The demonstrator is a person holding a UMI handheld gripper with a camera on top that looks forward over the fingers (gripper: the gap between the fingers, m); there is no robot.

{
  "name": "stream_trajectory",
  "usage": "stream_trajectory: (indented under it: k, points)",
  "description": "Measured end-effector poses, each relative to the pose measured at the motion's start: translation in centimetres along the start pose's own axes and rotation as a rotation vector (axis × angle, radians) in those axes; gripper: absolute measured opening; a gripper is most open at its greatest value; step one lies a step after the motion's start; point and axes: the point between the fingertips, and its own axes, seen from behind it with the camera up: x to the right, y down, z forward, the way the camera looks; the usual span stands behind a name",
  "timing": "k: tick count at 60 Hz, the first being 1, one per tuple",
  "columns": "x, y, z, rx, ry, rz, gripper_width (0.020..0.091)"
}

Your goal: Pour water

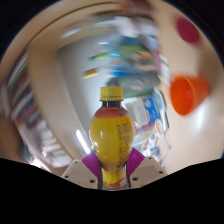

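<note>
Background beyond bottle (111, 135) motion-blurred, shelf items unreadable; bottle base hidden between pads (93, 162); fingertips cut off.

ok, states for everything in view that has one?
bottle: upright, yellow cap on, full of yellow drink, between the fingers
gripper: shut on bottle, pads pressing its lower sides
cup: orange, beyond the bottle to its right, seen on its side with the mouth facing the bottle; contents cannot tell

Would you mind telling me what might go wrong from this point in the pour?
1. The yellow cap looks still on the bottle; tipping now would probably pour nothing.
2. The orange cup sits well off beside the bottle, so the stream could miss.
3. The tongs grip the bottle low, so it may swivel.
</note>
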Motion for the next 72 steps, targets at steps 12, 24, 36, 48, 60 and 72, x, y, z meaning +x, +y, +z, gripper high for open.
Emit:
stream_trajectory:
  k: [12,24,36,48,60,72]
  points:
    - [-15.4,-4.3,-4.3,0.241,0.043,-1.335,0.0349]
    - [-13.1,-17.2,-8.8,0.475,0.322,-1.848,0.0428]
    - [3.6,-27.0,-10.7,0.352,0.587,-1.737,0.0461]
    - [8.4,-28.9,-11.4,0.361,0.629,-1.76,0.0471]
    - [9.2,-29.1,-11.6,0.326,0.676,-1.703,0.0558]
    - [10.4,-25.8,-16.3,0.229,0.758,-1.631,0.0848]
